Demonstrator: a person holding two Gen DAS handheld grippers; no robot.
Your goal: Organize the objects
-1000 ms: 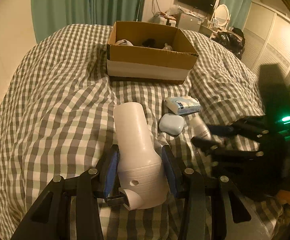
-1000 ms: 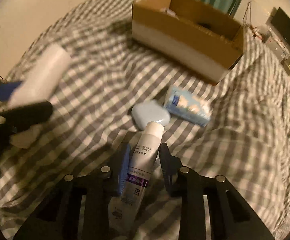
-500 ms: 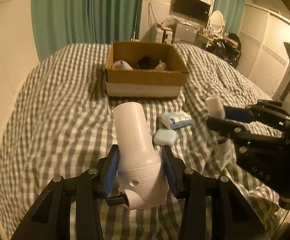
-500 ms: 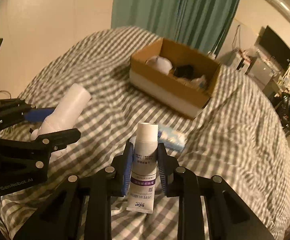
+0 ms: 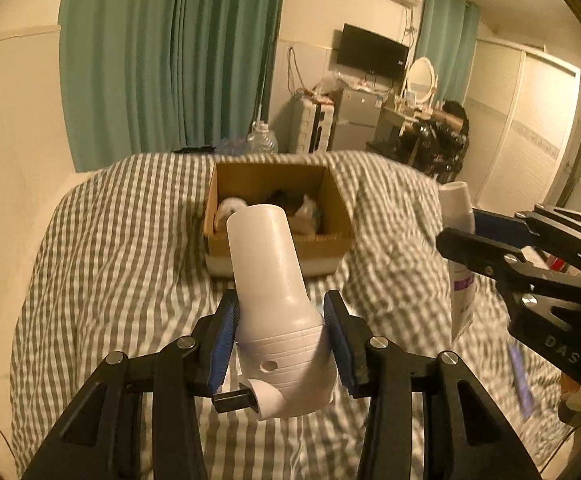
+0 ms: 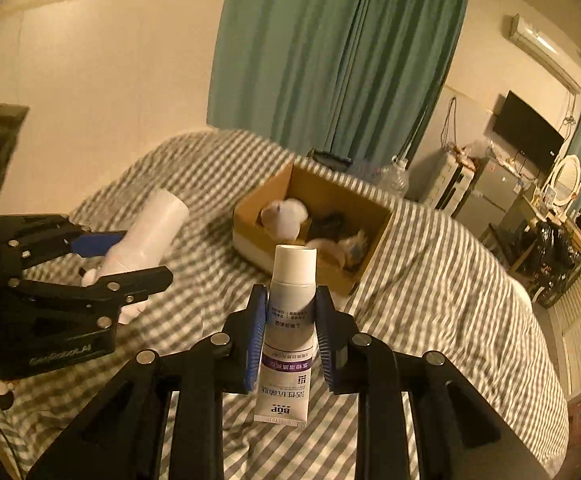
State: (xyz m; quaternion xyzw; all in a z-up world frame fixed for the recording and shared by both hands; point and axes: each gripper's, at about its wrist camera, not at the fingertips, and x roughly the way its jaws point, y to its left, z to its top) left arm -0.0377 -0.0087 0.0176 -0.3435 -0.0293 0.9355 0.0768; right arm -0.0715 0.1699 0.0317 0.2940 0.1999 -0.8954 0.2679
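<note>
The bed (image 5: 130, 240) carries a grey and white checked cover, and an open cardboard box (image 5: 276, 216) stands on it at 12 o'clock from both grippers, with small things inside. Behind hang green curtains (image 5: 170, 60); a dark television (image 5: 370, 54) is on the wall at 1 o'clock. The left gripper (image 5: 280, 334) is closed on a white bottle (image 5: 274, 280), lifted above the cover. The right gripper (image 6: 290, 328) presses its pads on a white tube (image 6: 288, 332), cap pointing toward the box.

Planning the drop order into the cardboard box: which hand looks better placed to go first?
Probably left. The left claw holds the white bottle aimed straight at the cardboard box; the right claw, gripping the tube, sits off to the side.
</note>
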